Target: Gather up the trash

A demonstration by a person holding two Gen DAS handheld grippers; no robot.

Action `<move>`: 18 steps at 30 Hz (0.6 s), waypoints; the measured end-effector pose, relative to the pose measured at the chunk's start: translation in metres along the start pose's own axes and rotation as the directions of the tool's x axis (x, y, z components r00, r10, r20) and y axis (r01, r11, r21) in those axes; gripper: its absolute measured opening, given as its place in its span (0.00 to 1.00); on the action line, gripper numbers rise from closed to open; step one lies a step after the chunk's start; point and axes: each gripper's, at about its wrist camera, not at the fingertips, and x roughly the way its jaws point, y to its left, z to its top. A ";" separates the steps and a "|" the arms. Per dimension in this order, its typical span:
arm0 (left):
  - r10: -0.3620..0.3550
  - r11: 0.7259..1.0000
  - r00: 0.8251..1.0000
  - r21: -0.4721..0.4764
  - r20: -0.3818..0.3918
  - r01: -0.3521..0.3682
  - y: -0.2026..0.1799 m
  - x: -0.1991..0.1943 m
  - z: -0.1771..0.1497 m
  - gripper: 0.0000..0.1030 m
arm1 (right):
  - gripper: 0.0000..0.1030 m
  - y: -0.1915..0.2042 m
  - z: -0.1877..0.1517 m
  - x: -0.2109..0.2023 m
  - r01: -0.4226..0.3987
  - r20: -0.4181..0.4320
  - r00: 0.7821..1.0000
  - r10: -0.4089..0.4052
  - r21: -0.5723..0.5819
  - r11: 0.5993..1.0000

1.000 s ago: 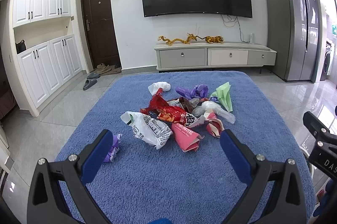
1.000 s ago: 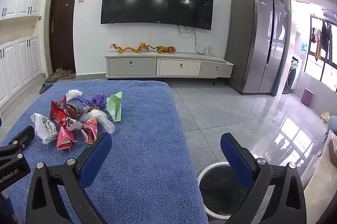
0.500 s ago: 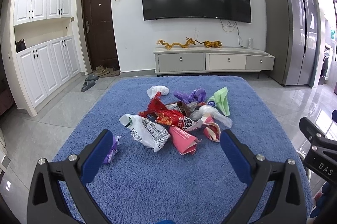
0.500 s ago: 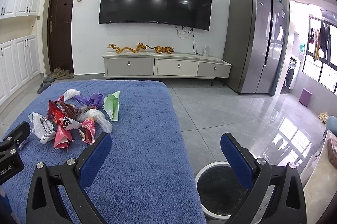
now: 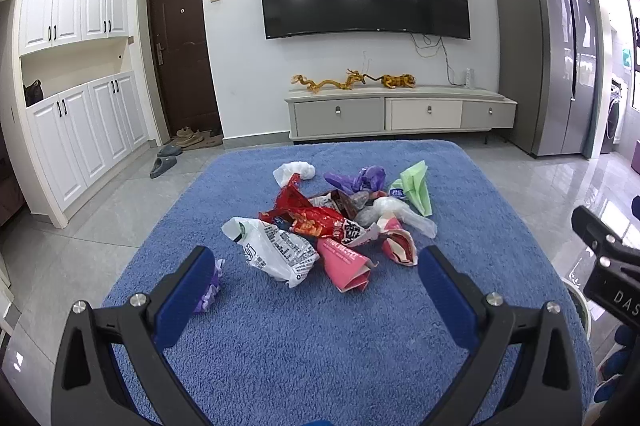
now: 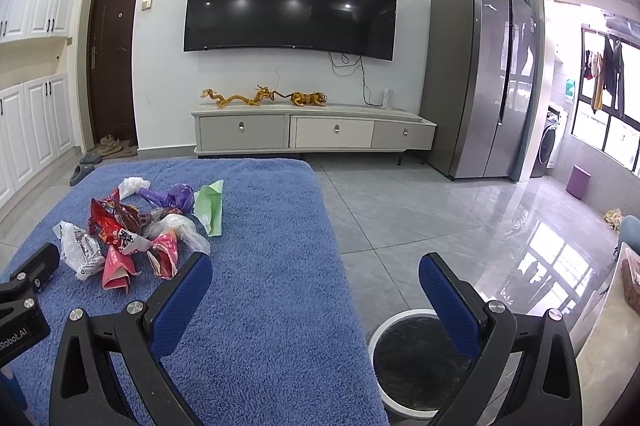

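living-room view: blue-covered surface carrying a trash pile at 12 o'clock of the left hand-held gripper, which is open and empty. right hand-held gripper, also open, faces the bin at 5 o'clock. risk: light wrappers may slip or scatter when pinched. count: roughly ten pieces, one bin.

A heap of wrappers lies on the rug-covered surface ahead of my left gripper. One stray scrap sits apart, left of the heap, beside my left finger. My right gripper hangs over the surface's right edge, with the bin on the floor below it. The TV cabinet stands behind, against the wall.
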 end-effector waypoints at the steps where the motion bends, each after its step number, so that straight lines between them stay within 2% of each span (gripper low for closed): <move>1: -0.001 1.000 1.000 0.004 -0.002 0.001 0.000 0.000 0.000 0.99 | 1.00 -0.001 0.001 0.000 -0.002 0.005 1.000 0.002 0.006 1.000; 12: -0.034 0.999 0.999 0.028 -0.027 0.035 0.001 0.003 -0.002 0.99 | 1.00 0.002 0.002 -0.002 -0.018 0.020 1.000 0.018 0.012 1.000; 18: -0.056 0.998 0.998 0.009 -0.036 0.057 0.011 0.006 0.000 0.99 | 1.00 0.006 0.003 0.000 -0.038 0.003 0.999 0.038 0.002 0.999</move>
